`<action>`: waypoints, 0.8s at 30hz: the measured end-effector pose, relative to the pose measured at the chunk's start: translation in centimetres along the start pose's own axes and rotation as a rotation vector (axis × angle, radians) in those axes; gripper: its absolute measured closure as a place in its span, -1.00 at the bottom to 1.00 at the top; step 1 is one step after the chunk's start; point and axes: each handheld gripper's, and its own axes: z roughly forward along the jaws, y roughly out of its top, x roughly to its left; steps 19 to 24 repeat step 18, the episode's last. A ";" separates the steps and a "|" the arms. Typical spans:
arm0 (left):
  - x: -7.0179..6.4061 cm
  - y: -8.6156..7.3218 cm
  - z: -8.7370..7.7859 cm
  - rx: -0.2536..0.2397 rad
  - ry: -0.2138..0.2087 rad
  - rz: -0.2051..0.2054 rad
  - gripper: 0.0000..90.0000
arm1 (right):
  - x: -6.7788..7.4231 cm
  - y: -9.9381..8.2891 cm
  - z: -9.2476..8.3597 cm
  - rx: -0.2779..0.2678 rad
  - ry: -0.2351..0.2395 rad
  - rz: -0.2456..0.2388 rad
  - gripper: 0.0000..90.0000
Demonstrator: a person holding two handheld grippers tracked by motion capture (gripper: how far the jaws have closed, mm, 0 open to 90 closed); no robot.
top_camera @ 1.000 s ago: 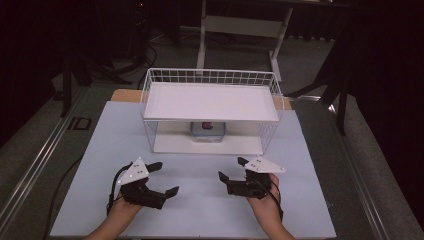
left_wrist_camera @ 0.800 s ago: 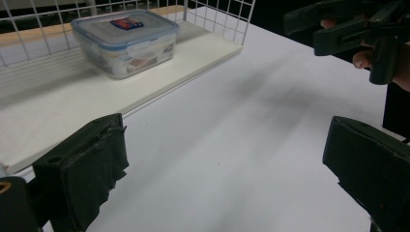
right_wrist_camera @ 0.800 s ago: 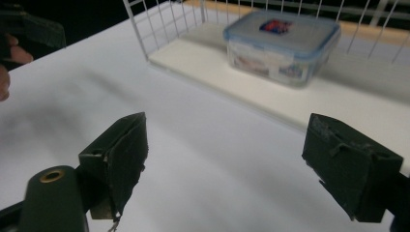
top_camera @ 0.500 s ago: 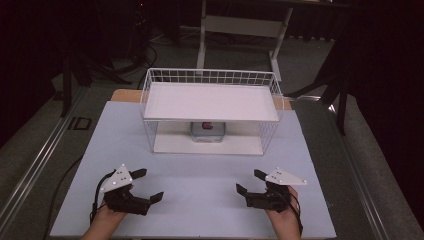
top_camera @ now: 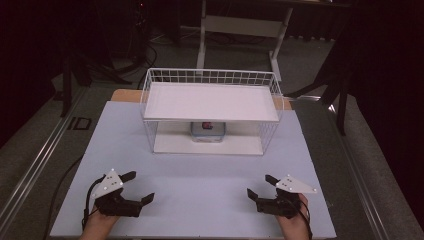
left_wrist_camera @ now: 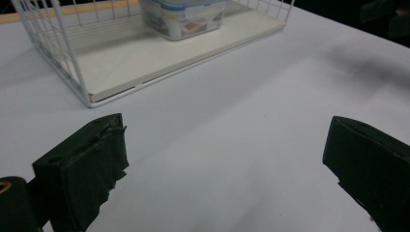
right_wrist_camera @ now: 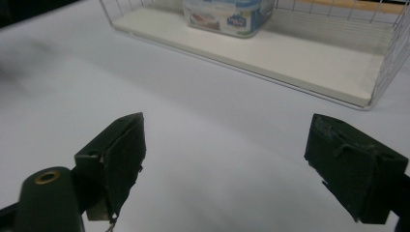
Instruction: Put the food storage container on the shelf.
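Both pairs of jaws are spread wide and nothing is held between them. The left gripper [top_camera: 138,187] is seen low over the surface [top_camera: 200,195] near its front left corner, jaws angled inward toward the middle; the right gripper [top_camera: 259,186] is held the same way near the front right corner, jaws also turned inward. In the left gripper view the left gripper [left_wrist_camera: 222,164] has only bare pale surface [left_wrist_camera: 232,121] between its two black pads, and the same is seen for the right gripper [right_wrist_camera: 225,162] in the right gripper view. The two grippers are kept well apart, with a broad open stretch of surface between them and ahead of them, up to the front edge of the wire rack [top_camera: 211,111]. The front edge of the surface lies just behind the hands.

The rack is placed at the far middle of the surface, its long axis running left to right, with a white upper shelf and a white base board [top_camera: 170,144]. The container [top_camera: 207,132] is set on that base board under the upper shelf, about midway along it and toward the back. It is seen upright with a blue-edged lid [right_wrist_camera: 227,17], its broader side turned toward the front. Open board is left on either side of it inside the rack.
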 end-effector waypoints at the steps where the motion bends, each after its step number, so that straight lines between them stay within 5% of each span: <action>1: 0.1 -0.1 0.0 -0.003 0.000 -0.005 -0.94 | 0.0 -0.1 0.2 0.009 0.000 -0.017 -0.68; 24: 0.1 0.5 -0.7 -0.058 0.011 0.008 -0.94 | -1.0 -0.2 0.3 -0.003 -0.021 0.004 -0.68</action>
